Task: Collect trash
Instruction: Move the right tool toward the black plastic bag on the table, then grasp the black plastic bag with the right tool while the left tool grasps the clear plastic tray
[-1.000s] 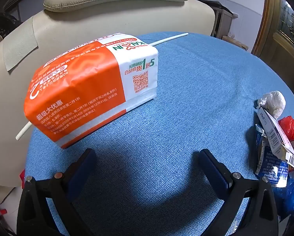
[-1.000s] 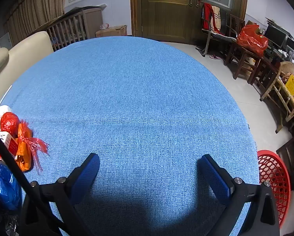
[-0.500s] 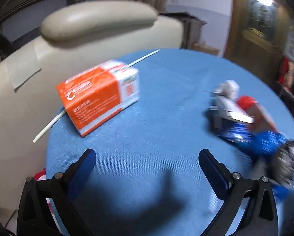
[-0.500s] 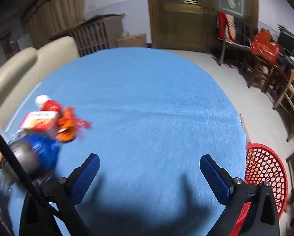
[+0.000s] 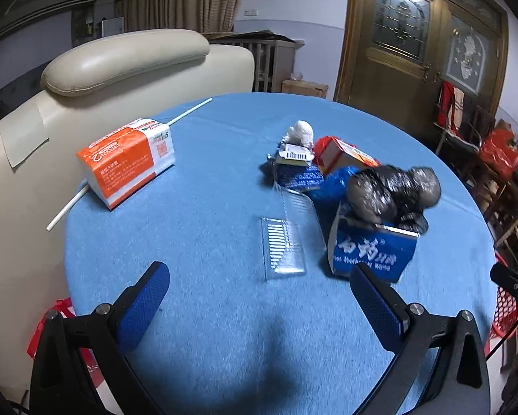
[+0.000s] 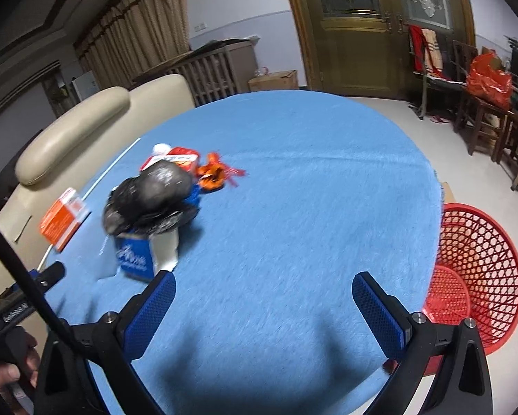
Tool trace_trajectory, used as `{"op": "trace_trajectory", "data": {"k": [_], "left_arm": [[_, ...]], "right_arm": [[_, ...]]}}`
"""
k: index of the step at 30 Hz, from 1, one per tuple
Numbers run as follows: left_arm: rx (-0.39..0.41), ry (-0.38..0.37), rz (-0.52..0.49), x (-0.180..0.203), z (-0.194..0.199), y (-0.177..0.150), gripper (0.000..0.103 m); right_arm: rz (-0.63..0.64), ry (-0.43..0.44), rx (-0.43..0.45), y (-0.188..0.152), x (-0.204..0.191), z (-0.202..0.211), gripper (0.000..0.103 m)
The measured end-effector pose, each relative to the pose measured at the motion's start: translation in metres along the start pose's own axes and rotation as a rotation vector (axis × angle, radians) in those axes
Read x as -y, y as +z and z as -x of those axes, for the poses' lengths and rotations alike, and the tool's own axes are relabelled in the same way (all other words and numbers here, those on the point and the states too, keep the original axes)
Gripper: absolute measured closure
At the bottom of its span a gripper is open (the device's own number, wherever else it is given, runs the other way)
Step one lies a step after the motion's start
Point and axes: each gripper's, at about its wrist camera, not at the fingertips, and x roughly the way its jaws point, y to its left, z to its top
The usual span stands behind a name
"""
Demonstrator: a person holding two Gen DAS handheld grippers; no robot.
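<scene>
Round table under blue cloth (image 5: 224, 328), its right half bare to the rim in the right wrist view; only that view shows the whole red mesh basket (image 6: 480, 269) on the floor just beyond that edge. Trash heap mid-table: crumpled black plastic bag (image 5: 393, 190) atop blue toothpaste box (image 5: 369, 252), possibly lying end-on; clear plastic tray (image 5: 283, 245) beside it, long axis away from camera. Left gripper (image 5: 259, 297) and right gripper (image 6: 264, 306) spread wide, holding nothing.

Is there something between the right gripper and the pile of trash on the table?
Nothing visible stands in the way. The right gripper is open above bare blue tablecloth, and the blue box at the near end of the trash pile lies just ahead of its left finger. The red basket stands on the floor, right of the table.
</scene>
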Motion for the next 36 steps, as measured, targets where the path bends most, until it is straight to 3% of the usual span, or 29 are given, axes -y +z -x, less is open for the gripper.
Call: {"op": "trace_trajectory", "data": {"k": [11,19,25,26,27,28,32,34,36], "left_arm": [[-0.034,0.007,-0.017,0.0,-0.016,0.001,0.0],[-0.044,-0.004,-0.006,-0.016,-0.019,-0.003,0.0],[-0.044,-0.021,0.0,-0.021,-0.022,0.0,0.0],[-0.043,-0.022,-0.001,-0.021,-0.023,0.001,0.0],[-0.042,-0.023,-0.002,-0.022,-0.024,0.001,0.0],[-0.042,-0.023,-0.003,-0.022,-0.024,0.001,0.0],[-0.042,-0.025,-0.006,-0.022,-0.028,0.005,0.0],[-0.039,-0.03,-0.005,-0.02,-0.029,0.007,0.0],[-0.036,-0.041,-0.01,-0.015,-0.031,0.011,0.0]], "right_arm": [[0.059,0.125,0.019,0.032,-0.034,-0.003,0.0],[0.061,0.206,-0.015,0.079,-0.068,-0.054,0.0],[0.025,0.235,-0.089,0.089,-0.081,-0.098,0.002],[0.014,0.242,-0.088,0.09,-0.081,-0.101,0.007],[0.013,0.25,-0.084,0.089,-0.082,-0.103,0.036],[0.01,0.278,-0.108,0.087,-0.084,-0.108,0.051],[-0.033,0.332,-0.107,0.083,-0.078,-0.105,0.06],[-0.049,0.341,-0.071,0.085,-0.072,-0.093,0.071],[-0.074,0.358,-0.048,0.086,-0.066,-0.083,0.071]]}}
